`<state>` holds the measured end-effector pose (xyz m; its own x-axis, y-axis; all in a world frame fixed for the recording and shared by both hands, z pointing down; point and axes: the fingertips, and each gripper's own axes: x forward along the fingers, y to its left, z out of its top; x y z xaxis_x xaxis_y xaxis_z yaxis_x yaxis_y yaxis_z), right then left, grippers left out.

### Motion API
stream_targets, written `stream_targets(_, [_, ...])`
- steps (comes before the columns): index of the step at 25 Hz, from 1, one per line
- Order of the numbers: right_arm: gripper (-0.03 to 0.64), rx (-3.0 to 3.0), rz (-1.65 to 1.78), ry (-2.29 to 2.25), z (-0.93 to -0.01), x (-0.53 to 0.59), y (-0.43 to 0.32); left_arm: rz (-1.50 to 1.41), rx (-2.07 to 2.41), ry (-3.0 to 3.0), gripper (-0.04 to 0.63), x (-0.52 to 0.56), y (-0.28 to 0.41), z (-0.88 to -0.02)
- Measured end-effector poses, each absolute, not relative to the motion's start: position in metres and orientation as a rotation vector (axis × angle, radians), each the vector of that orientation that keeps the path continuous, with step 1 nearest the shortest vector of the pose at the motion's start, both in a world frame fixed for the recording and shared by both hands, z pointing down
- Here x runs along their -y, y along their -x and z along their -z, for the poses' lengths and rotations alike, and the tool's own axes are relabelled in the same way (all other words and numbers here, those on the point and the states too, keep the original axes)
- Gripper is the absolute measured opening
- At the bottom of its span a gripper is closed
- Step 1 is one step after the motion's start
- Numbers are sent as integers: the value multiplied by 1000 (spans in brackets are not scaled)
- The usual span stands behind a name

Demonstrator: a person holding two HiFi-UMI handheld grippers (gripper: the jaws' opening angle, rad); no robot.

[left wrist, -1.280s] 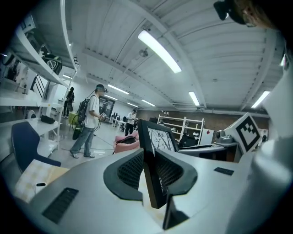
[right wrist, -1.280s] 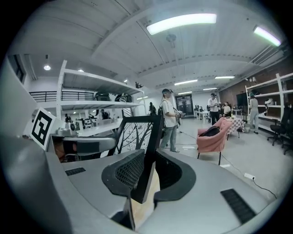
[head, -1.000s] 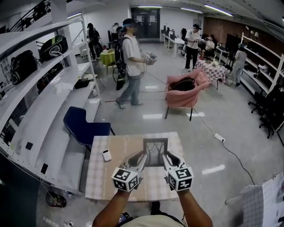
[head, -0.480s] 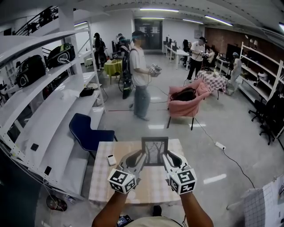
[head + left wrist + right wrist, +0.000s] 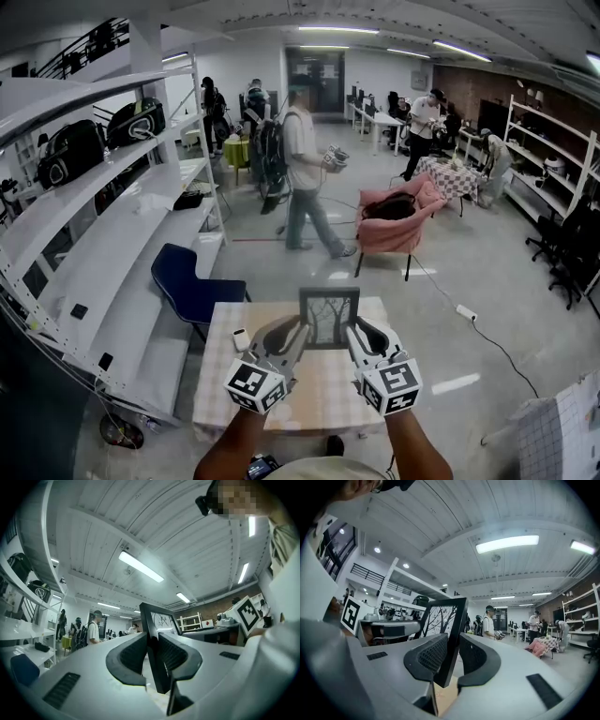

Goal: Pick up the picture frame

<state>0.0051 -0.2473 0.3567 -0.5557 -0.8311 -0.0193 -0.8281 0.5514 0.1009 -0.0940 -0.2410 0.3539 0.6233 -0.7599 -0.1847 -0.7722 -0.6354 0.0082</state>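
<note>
The picture frame [image 5: 329, 316], dark-edged with a bare-tree print, is held upright above the checked table [image 5: 220, 375]. My left gripper [image 5: 292, 338] is shut on its left edge and my right gripper [image 5: 355, 337] is shut on its right edge. In the left gripper view the picture frame [image 5: 157, 634] stands edge-on, squeezed in the left gripper [image 5: 151, 652] between both ribbed pads. Seen from the right gripper view, the picture frame [image 5: 443, 620] shows its tree print and the right gripper [image 5: 452, 654] clamps its lower side.
A small white remote [image 5: 240, 339] lies on the table's left part. A blue chair [image 5: 192, 281] and white shelving [image 5: 103, 253] stand to the left. A person [image 5: 305, 169] walks across the floor beyond, near a pink armchair [image 5: 398, 220].
The frame has risen slightly with both grippers still shut on it. The head view has tilted up a little. The person beyond has walked to the right.
</note>
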Motion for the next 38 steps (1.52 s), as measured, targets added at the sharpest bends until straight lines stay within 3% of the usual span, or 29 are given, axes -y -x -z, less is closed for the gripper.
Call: stream_targets(38, [81,2707,180,-1464,-355,254,-1,-263,-1317,2777,75,252,98,-357])
